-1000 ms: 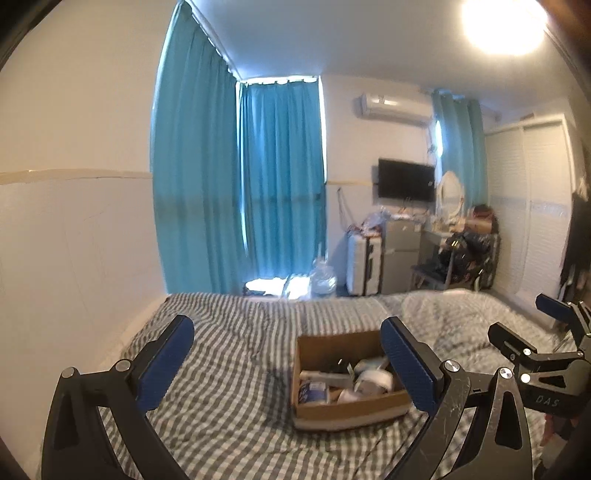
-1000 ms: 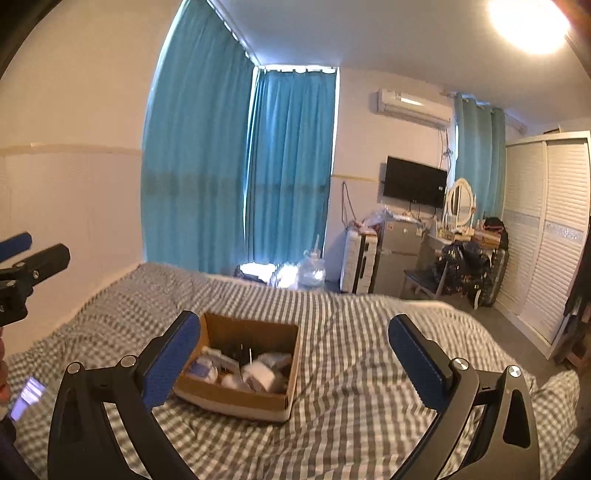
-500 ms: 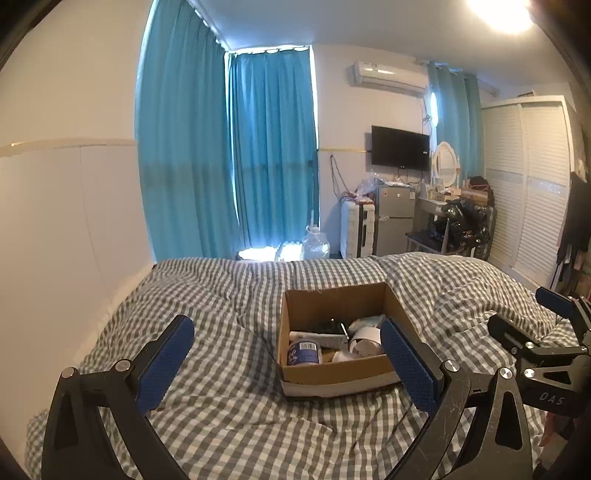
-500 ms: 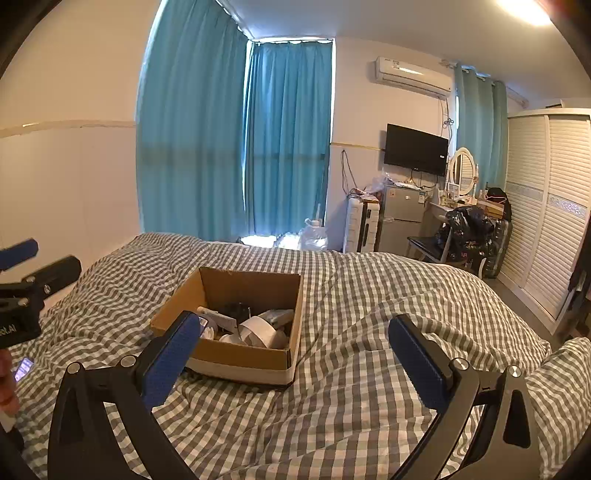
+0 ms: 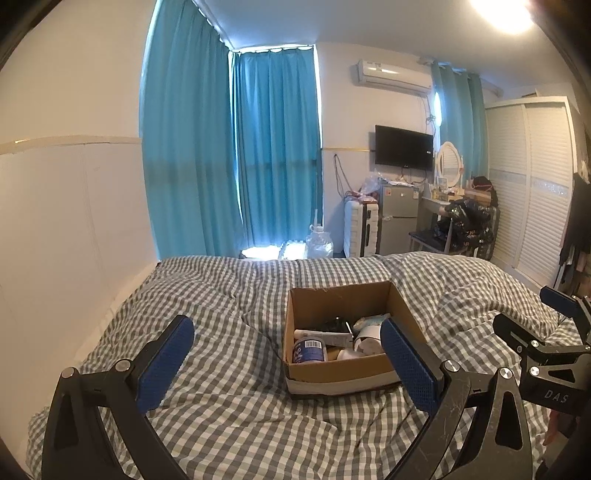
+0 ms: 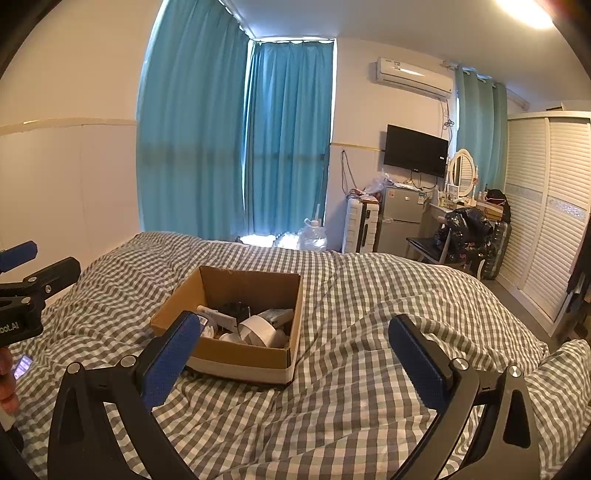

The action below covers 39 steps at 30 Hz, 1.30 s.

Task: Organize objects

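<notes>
While both blue-padded black grippers, left gripper (image 5: 286, 349) and right gripper (image 6: 293, 343), gape wide and empty, the open brown cardboard box (image 5: 341, 374) sits lower centre on the grey-white checked bedspread (image 5: 229, 295), holding possibly a white tape roll (image 6: 258, 330).

A ceiling lamp (image 5: 506, 14) is blazing at the upper right of both views, blowing out to a white glare with a soft halo on the ceiling. Daylight is seeping under the blue curtains (image 6: 236, 140) and pooling brightly on the floor, while the fabric is tinting the room cool. The room is looking evenly lit, with only soft shadows lying in the folds of the bed (image 5: 229, 332) cover. Fisheye distortion is bowing the walls and wardrobe (image 6: 546, 221), and dark vignetting is closing in at the corners. The near tongs are appearing slightly soft.
</notes>
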Each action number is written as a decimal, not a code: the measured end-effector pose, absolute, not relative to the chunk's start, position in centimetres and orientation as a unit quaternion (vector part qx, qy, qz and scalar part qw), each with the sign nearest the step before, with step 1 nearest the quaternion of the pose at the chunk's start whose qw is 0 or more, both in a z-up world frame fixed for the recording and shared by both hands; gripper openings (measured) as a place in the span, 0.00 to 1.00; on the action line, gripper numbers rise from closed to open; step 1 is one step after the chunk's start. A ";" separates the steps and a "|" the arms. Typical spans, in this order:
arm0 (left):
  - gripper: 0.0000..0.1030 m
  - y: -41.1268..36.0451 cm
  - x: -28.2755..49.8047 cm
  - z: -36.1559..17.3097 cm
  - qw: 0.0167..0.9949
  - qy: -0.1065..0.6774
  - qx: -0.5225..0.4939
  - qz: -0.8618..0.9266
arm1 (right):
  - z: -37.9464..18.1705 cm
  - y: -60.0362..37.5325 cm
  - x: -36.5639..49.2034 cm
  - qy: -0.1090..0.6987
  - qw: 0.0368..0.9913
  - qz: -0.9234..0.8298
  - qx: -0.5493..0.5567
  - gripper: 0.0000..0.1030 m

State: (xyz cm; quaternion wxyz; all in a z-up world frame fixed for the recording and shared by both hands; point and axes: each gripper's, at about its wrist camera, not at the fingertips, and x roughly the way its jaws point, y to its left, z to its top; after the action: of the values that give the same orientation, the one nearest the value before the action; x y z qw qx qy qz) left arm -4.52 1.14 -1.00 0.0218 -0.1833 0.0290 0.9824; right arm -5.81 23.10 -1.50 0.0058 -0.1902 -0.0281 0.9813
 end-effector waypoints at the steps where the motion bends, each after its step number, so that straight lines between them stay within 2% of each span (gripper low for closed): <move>1: 1.00 1.2 -4.5 -1.0 0.021 0.031 -0.183 0.982 | -1.5 23.1 -5.8 -0.027 0.005 0.981 -0.190 0.99; 39: 1.00 1.7 -4.8 -2.2 0.024 0.035 -0.197 0.980 | -2.4 21.5 -6.4 -0.040 0.001 0.978 -0.204 0.99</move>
State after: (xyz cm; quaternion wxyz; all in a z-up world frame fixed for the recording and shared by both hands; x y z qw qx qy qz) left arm -4.80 1.74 -2.22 0.0241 -0.1968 0.0353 0.9795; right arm -6.41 21.45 -2.41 0.0007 -0.2041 -0.0397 0.9781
